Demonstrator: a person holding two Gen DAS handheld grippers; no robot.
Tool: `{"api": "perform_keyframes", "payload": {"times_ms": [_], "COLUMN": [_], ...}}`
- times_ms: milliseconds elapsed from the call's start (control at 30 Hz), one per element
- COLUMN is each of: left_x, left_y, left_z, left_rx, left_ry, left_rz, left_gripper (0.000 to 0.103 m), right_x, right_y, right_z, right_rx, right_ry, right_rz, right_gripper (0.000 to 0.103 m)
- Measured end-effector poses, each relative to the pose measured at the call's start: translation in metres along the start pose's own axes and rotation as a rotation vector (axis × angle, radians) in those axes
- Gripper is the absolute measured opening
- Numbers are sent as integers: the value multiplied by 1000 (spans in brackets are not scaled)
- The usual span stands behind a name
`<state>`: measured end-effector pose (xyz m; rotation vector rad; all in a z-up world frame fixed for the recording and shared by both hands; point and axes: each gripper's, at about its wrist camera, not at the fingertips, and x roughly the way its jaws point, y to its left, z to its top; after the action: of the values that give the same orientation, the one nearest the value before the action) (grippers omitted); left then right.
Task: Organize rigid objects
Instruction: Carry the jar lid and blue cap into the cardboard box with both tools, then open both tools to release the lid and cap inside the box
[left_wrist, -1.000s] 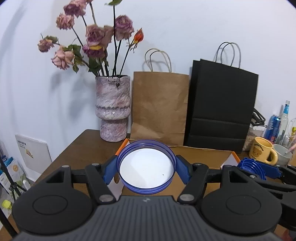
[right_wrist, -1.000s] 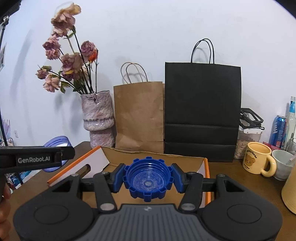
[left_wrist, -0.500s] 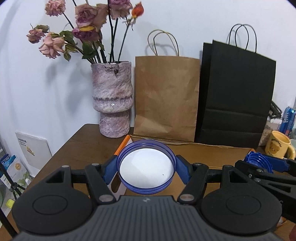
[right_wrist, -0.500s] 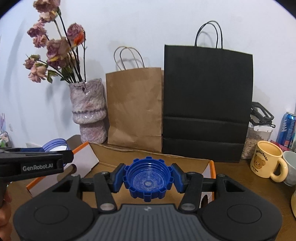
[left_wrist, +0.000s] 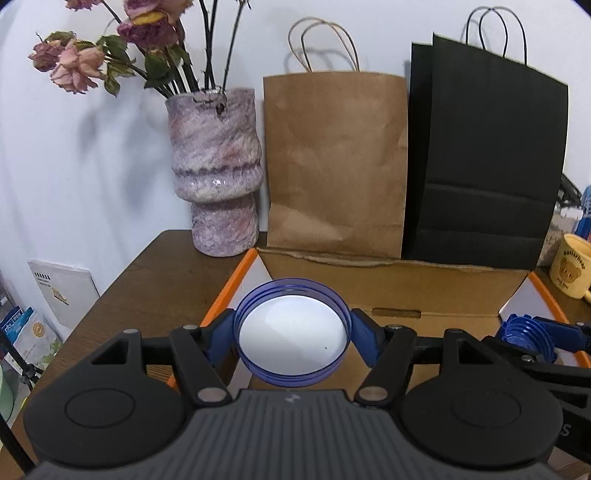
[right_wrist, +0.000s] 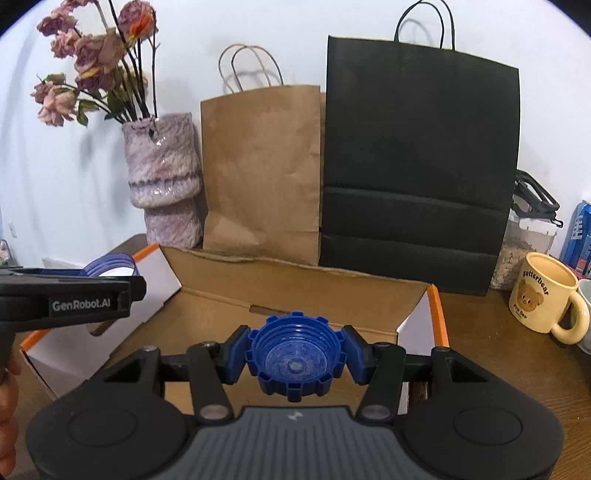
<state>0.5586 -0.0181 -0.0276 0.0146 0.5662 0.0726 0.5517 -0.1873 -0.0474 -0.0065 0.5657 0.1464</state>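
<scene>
My left gripper is shut on a translucent purple-blue round lid with a white inside, held over the left part of an open cardboard box. My right gripper is shut on a dark blue notched screw cap, its hollow side facing me, above the same cardboard box. In the left wrist view the blue cap shows at the right edge. The right wrist view catches the purple lid edge-on at the left.
Behind the box stand a mottled pink vase with dried roses, a brown paper bag and a black paper bag. To the right are a yellow bear mug, a food jar and a blue can. Wooden table beneath.
Both grippers have moved forward and down toward the box, each still holding its lid. The box and bags now look larger and closer.
</scene>
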Motion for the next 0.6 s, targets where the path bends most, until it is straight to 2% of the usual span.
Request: {"api": "perform_keyframes", "payload": {"times_ms": [200,300,333,367,400,433,600], "left_x": [11,11,10,9,8,7,6], "left_y": [-2,-1,-1,-1,0,1,4], "left_z": [-6,-5,-4,-4,-3,-3,-1], "left_rx": [21,25,27,27,24,22,9], "left_ry": [40,35,26,20,16,8,10], "left_rz": [9,30,33,33,35,38,35], "left_gripper": [69,88,93,97,103,103,103], "right_x": [6,7,7,7,8,8,10], "right_y": [1,1,0,0,0,0,-2], "right_z": [-5,-5,-5,-5,-6,-6,-6], "right_rx": [-19,-23,-23,-22,-24,-27,-21], "right_ry": [32,40,45,46,48,47,56], "right_rz": [-6,-10,-13,-17,-25,-32,-44], "right_gripper": [52,55,68,87,96,103,103]}}
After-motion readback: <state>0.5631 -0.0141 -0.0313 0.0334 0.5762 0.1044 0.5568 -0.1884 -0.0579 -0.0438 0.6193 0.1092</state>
